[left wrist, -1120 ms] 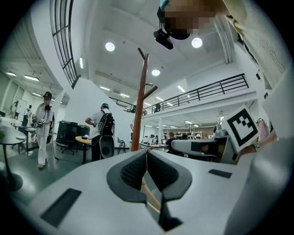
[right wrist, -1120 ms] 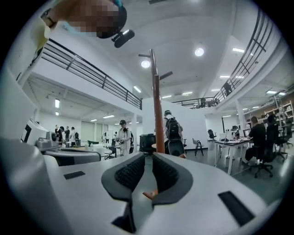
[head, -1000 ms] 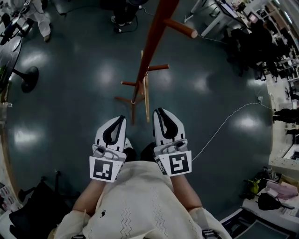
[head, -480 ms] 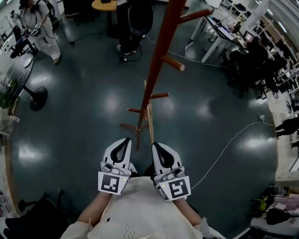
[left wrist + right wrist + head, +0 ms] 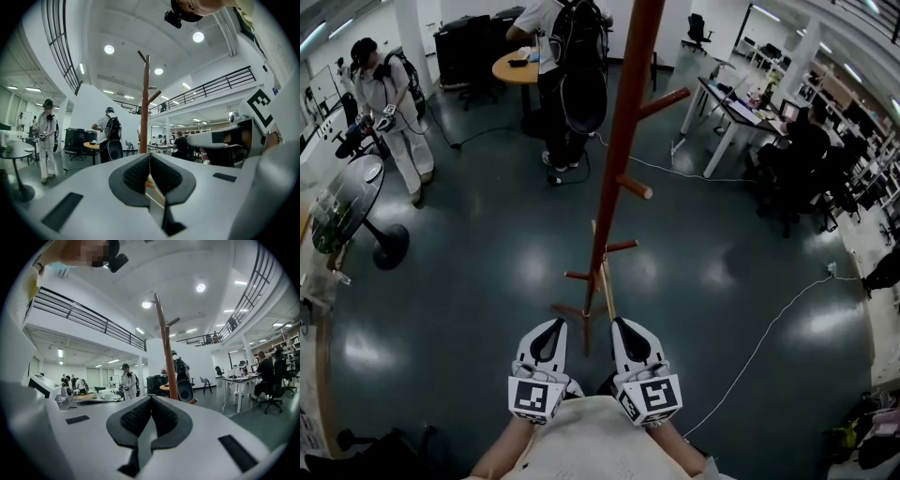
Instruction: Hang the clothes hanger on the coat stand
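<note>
The brown wooden coat stand [image 5: 616, 155] rises from the dark floor straight ahead, with pegs sticking out at several heights. A pale wooden hanger [image 5: 604, 274] leans edge-on against its lower part. My left gripper [image 5: 553, 325] and right gripper [image 5: 620, 324] are side by side just short of the stand's feet, both shut with nothing between the pads. In the left gripper view the stand [image 5: 145, 108] stands beyond the jaws, and a strip of the pale hanger [image 5: 157, 195] shows under them. The right gripper view has the stand [image 5: 166, 350] just right of centre.
A person with a backpack [image 5: 568, 66] stands by a round yellow table [image 5: 518, 66] behind the stand. Another person [image 5: 389, 103] stands at the far left near a round glass table [image 5: 347, 192]. Desks [image 5: 731, 111] and a seated person [image 5: 802, 150] are at the right. A white cable [image 5: 759, 339] crosses the floor.
The head view has tilted up, so more of the room and stand shows and both grippers sit lower in the picture. They remain shut and side by side.
</note>
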Motion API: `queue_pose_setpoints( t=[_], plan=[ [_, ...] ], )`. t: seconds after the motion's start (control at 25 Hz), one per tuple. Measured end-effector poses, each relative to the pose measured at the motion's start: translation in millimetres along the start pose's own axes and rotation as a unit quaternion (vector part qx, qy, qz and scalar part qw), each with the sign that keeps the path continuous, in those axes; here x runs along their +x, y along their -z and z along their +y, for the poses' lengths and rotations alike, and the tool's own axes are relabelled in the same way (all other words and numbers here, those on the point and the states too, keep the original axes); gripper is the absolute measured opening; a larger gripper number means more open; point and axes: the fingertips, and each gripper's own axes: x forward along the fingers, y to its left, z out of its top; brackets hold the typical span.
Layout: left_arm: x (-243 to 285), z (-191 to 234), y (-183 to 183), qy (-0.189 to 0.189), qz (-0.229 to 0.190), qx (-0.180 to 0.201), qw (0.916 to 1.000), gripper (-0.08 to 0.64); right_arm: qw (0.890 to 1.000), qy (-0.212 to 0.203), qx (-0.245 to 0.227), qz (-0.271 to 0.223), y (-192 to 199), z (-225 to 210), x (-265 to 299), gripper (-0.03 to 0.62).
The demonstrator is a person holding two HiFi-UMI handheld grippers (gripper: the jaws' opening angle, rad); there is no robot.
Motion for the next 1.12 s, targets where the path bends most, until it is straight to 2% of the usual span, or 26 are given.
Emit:
queue_pose_setpoints(
  t=[0.12,0.36,0.6,0.8,1.12],
  plan=[
    [-7.0,2.9,6.4,-0.007,0.024,0.008,0.9997,0.014,1.0,-0.004,-0.004,0.002,2.5,3.6,-4.2,0.02],
    [-11.7,-15.9,3.6,0.003,0.017,0.009,0.9998,0.014,1.0,-0.009,-0.006,0.009,9.4,8.0,-17.6,0.02],
    [-17.8,-32.5,6.7,0.021,0.014,0.017,0.9995,0.014,1.0,0.008,-0.004,0.005,7.6,2.6,-31.5,0.02],
    [-23.5,-36.0,-0.1,0.019,0.016,0.014,0.9996,0.014,1.0,0.012,-0.004,0.009,5.0,1.5,-39.3,0.02],
    [-40.7,-29.3,13.4,0.009,0.012,0.002,0.9999,0.014,1.0,-0.003,-0.013,0.021,22.3,20.3,-37.8,0.02]
  ],
)
